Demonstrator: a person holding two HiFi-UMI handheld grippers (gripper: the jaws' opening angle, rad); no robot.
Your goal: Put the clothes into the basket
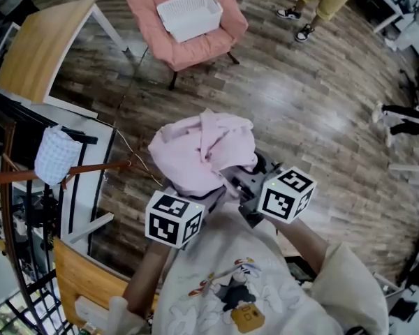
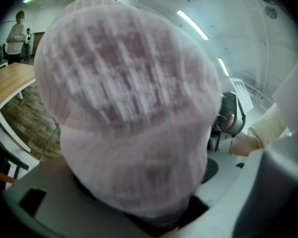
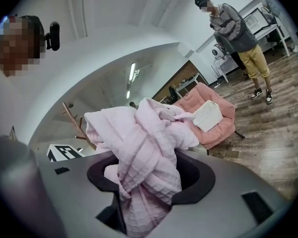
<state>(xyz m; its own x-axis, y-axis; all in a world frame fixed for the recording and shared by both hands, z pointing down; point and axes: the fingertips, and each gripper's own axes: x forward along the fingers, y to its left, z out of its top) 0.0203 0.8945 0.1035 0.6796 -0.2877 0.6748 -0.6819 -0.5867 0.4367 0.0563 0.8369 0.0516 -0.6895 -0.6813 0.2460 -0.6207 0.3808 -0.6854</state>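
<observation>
Two grippers clamp one pink waffle-weave garment (image 1: 199, 152): left gripper (image 1: 208, 199), right gripper (image 1: 241, 180). White basket (image 1: 195, 25) sits on pink armchair (image 1: 195, 53), well apart.

Two grippers: left gripper (image 2: 149, 217), right gripper (image 3: 141, 197). One pink garment (image 1: 202, 149) between their fingers (image 3: 201, 180). Beyond the fingers, one white basket (image 1: 190, 14), one pink armchair (image 1: 202, 47). Left of them, one checked cloth (image 1: 56, 155).

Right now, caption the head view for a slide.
Left tool and right tool hold pink garment; basket waits on chair ahead.
</observation>
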